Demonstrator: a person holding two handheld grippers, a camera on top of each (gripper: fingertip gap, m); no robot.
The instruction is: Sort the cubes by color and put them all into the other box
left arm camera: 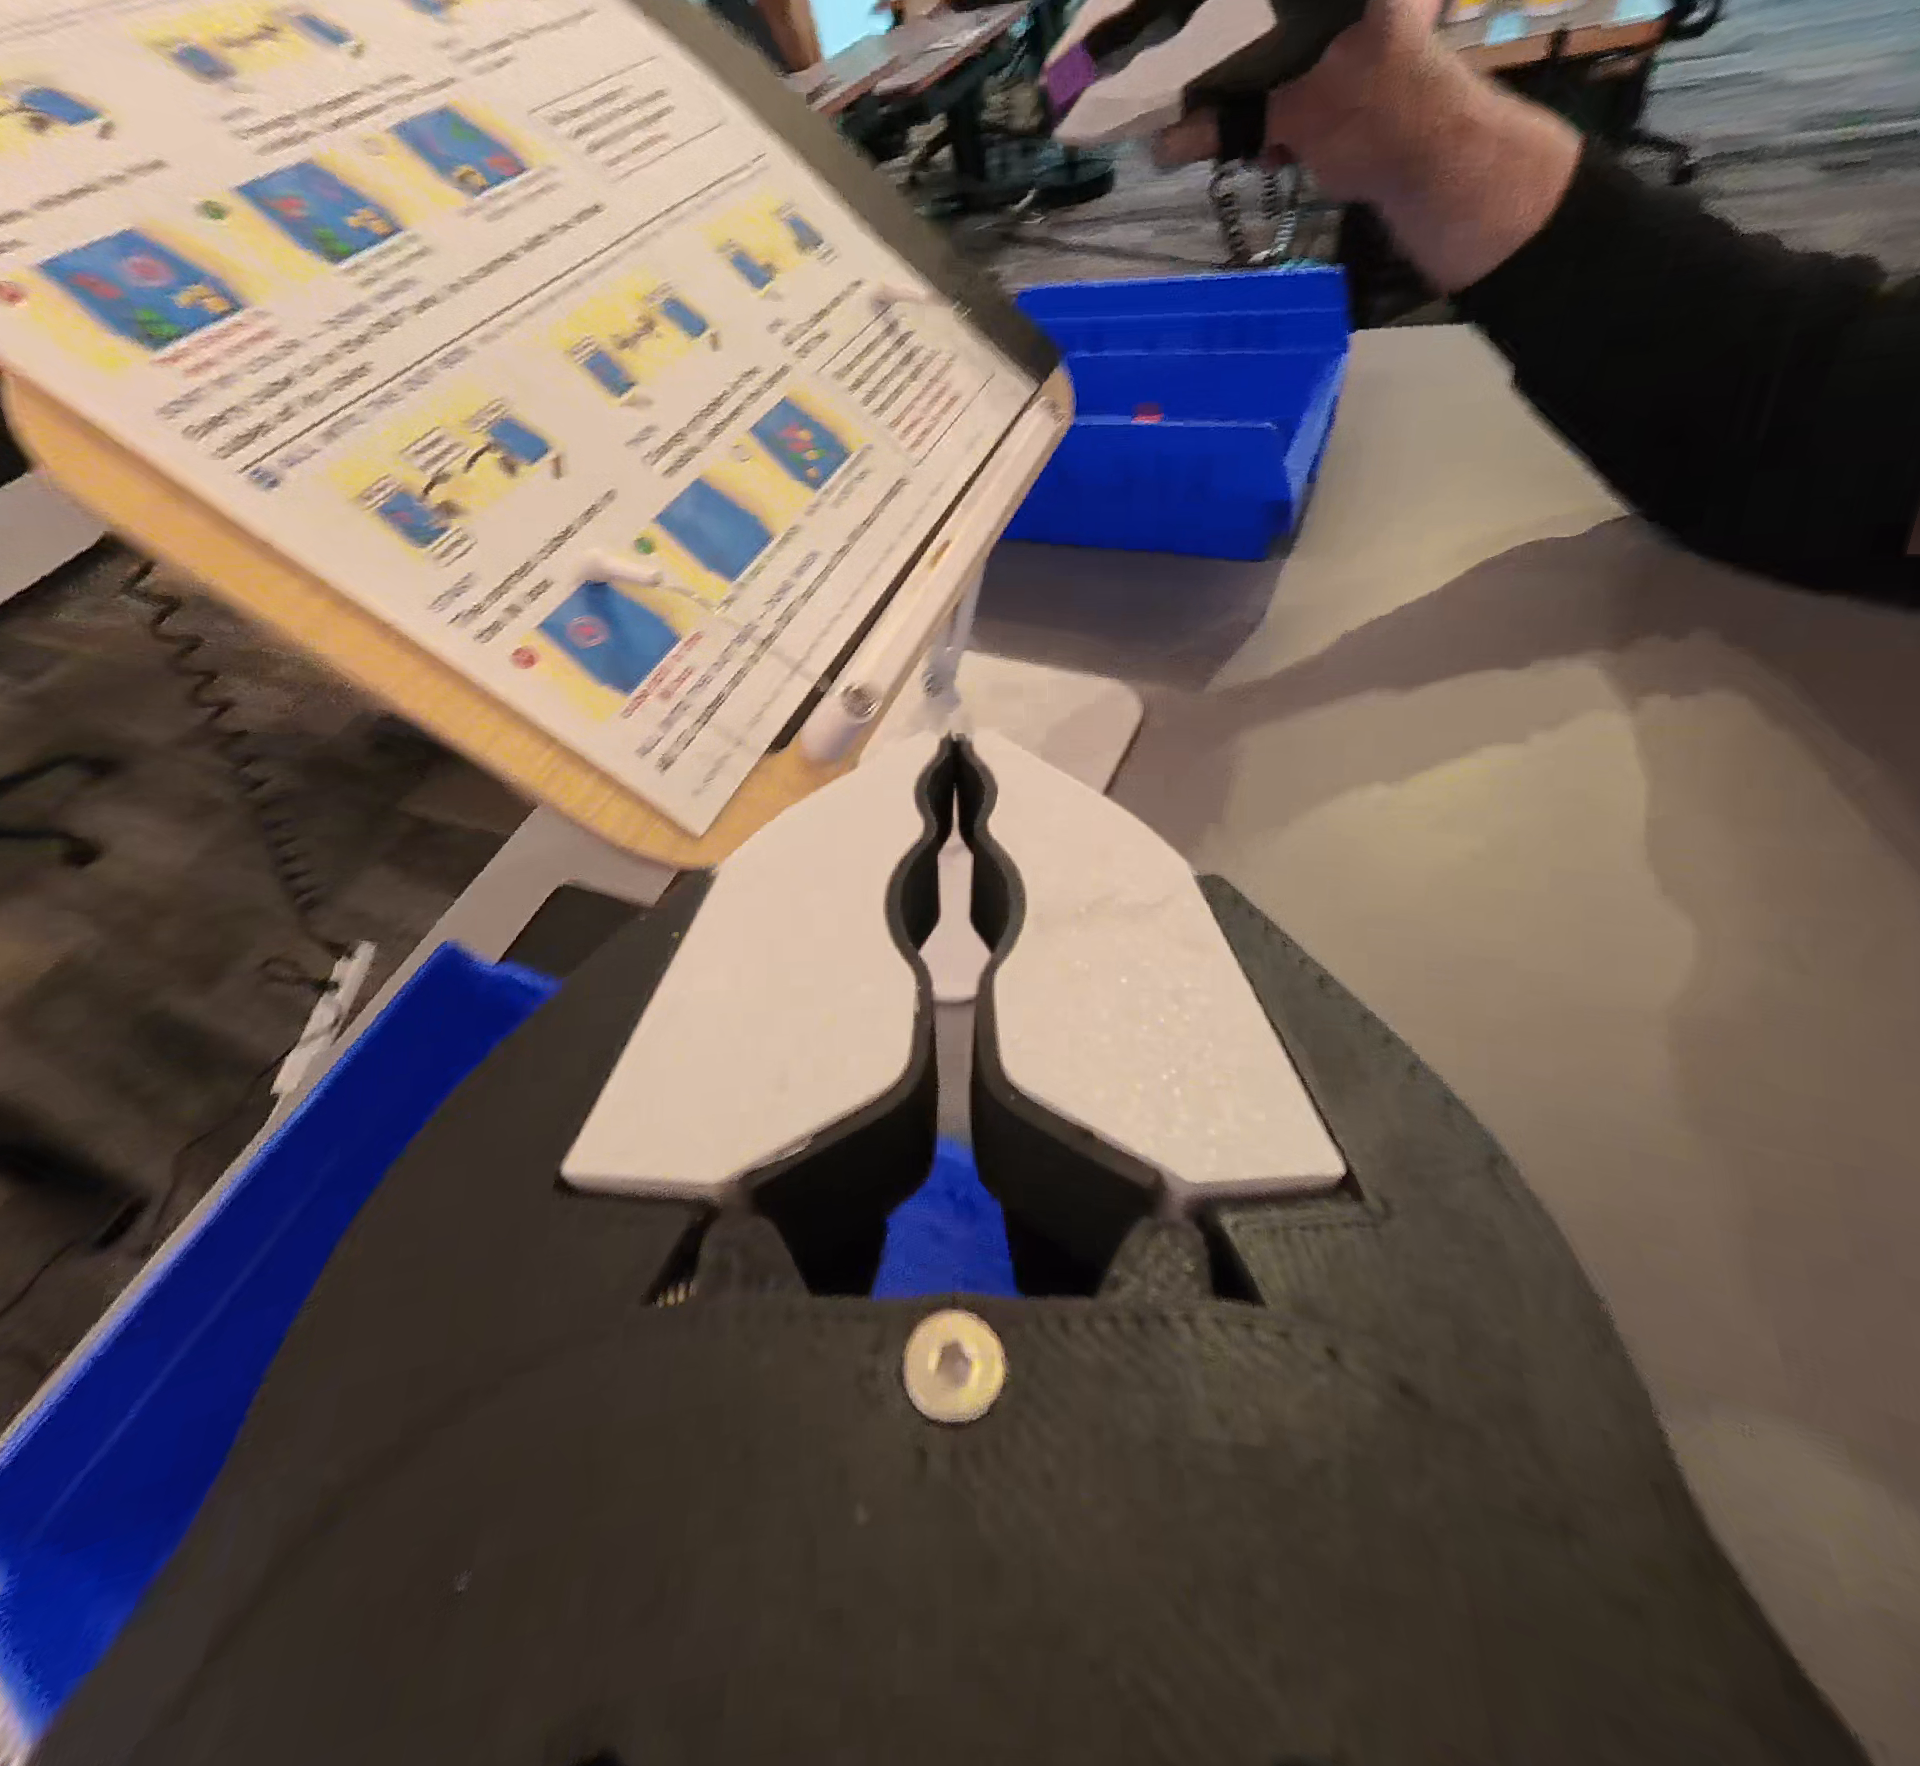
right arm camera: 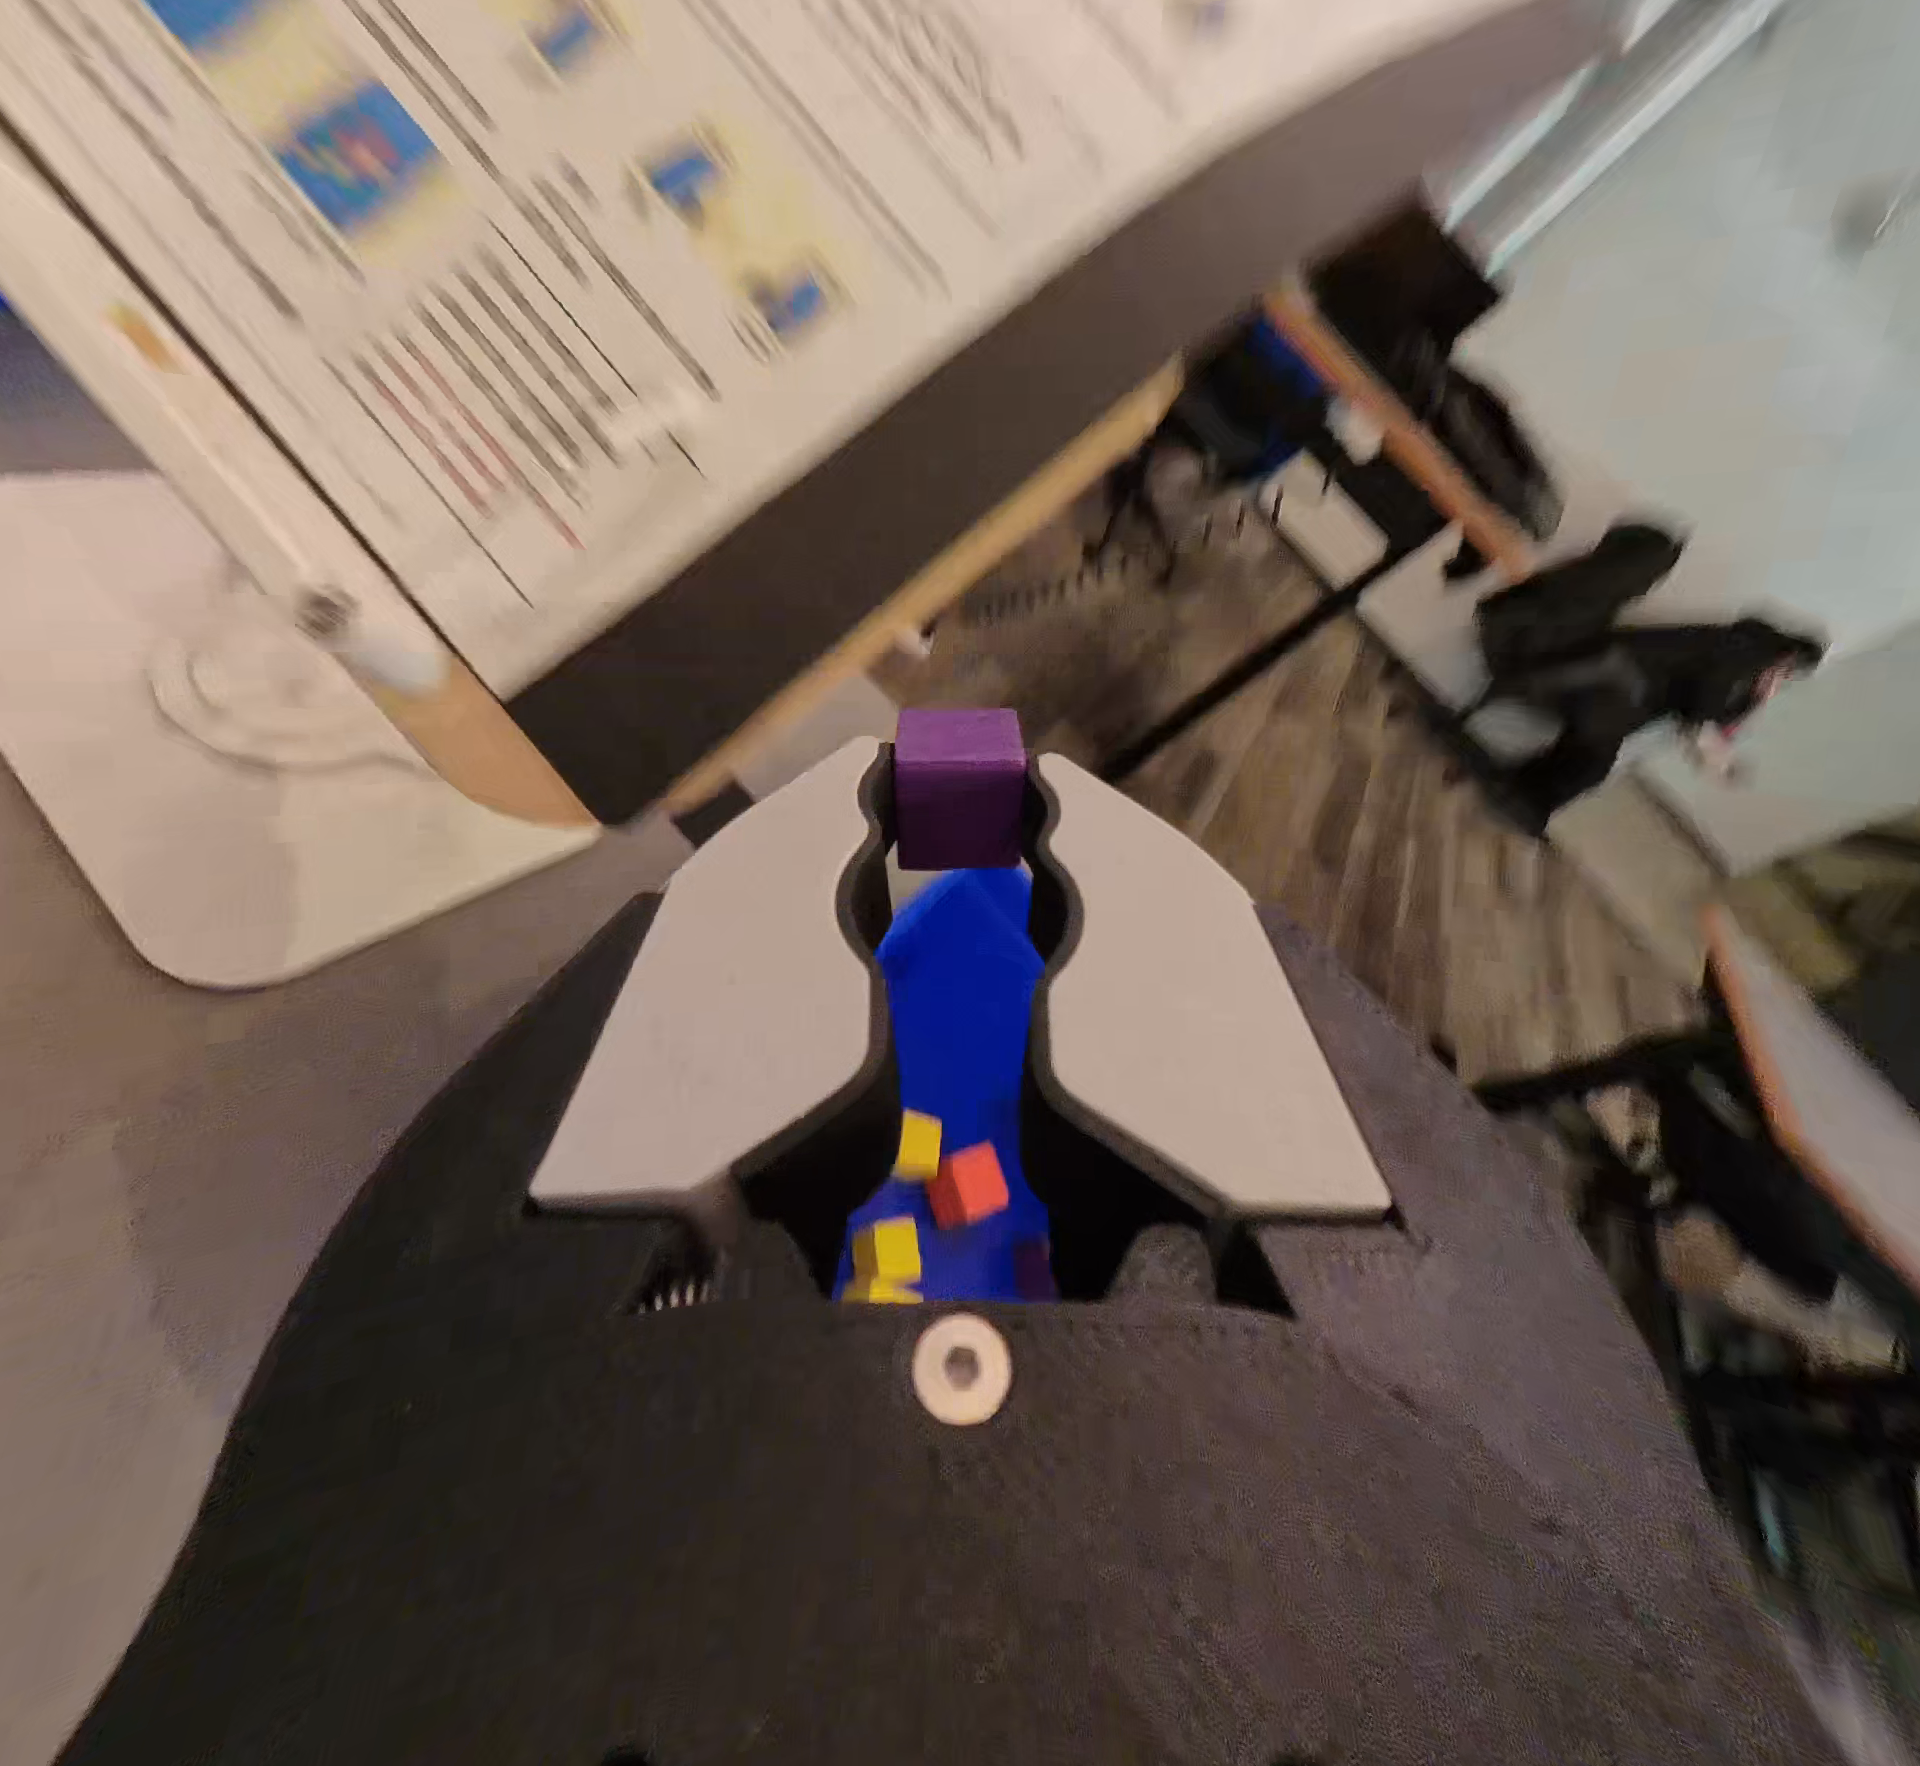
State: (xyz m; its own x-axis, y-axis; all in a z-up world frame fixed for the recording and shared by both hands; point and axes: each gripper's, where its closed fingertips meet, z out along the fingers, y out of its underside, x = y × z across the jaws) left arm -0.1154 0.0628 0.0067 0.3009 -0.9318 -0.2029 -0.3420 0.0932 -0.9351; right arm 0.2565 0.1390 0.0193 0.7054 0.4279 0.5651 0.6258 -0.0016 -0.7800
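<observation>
My right gripper is shut on a purple cube held at its fingertips, raised above a blue box. Through the gap between its fingers I see yellow cubes and a red cube lying in that box. My left gripper is shut and empty, above a blue box at the table's near left edge. In the left wrist view the right gripper shows far off, held high by a hand, with the purple cube in it, above another blue box.
A slanted board with a printed instruction sheet stands on a white base on the grey table between the boxes. It also shows in the right wrist view. Desks and chairs fill the room behind. My hands' fingertips stand some 40 cm from each other.
</observation>
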